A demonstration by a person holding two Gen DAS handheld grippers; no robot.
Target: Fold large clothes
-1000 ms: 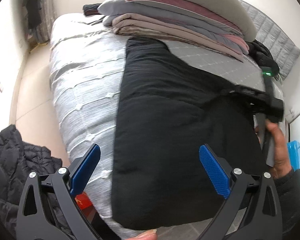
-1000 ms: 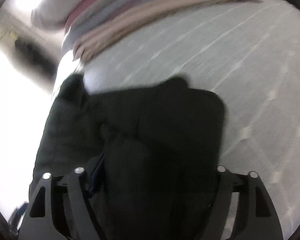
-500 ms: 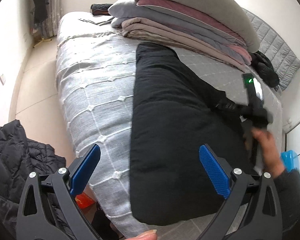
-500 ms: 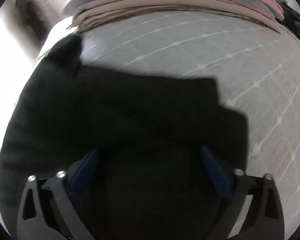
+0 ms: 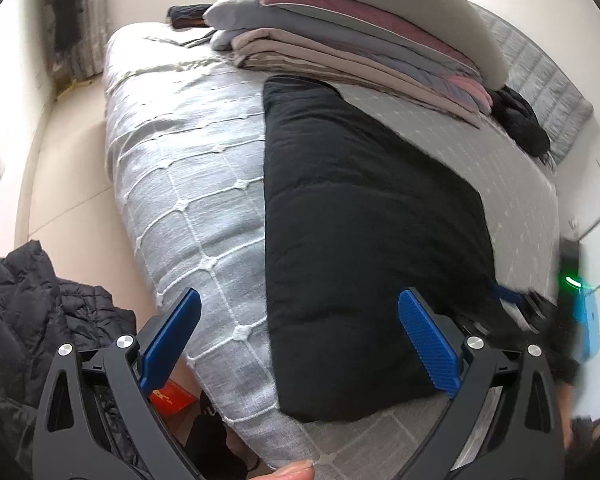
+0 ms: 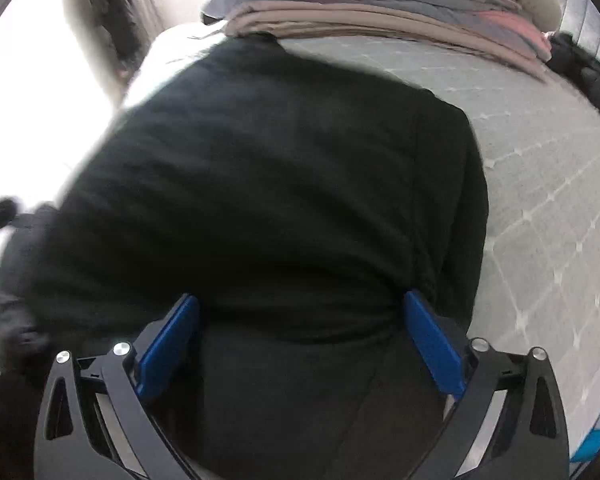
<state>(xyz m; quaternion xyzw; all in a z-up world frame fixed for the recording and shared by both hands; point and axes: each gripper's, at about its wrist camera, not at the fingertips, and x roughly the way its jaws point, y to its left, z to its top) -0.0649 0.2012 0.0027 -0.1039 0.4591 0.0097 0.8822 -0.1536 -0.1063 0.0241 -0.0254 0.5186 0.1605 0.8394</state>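
Note:
A large black garment point(image 5: 360, 232) lies folded into a long slab on the grey bed cover point(image 5: 188, 184); it fills the right wrist view point(image 6: 268, 184). My left gripper point(image 5: 300, 344) is open and empty, above the bed's near edge, with the garment's near end between its fingers in view. My right gripper point(image 6: 300, 344) is open, its blue pads on either side of the garment's near right edge. It shows blurred in the left wrist view point(image 5: 540, 308) at the garment's right side.
A stack of folded blankets and a pillow point(image 5: 372, 36) sits at the head of the bed. A dark cloth point(image 5: 520, 120) lies by the grey headboard. A black puffer jacket point(image 5: 24, 320) lies on the floor at left, by a red box point(image 5: 172, 396).
The right gripper let go of the garment's sleeve, opened, and drew back to the garment's near right edge. The left gripper lifted and shifted left a little.

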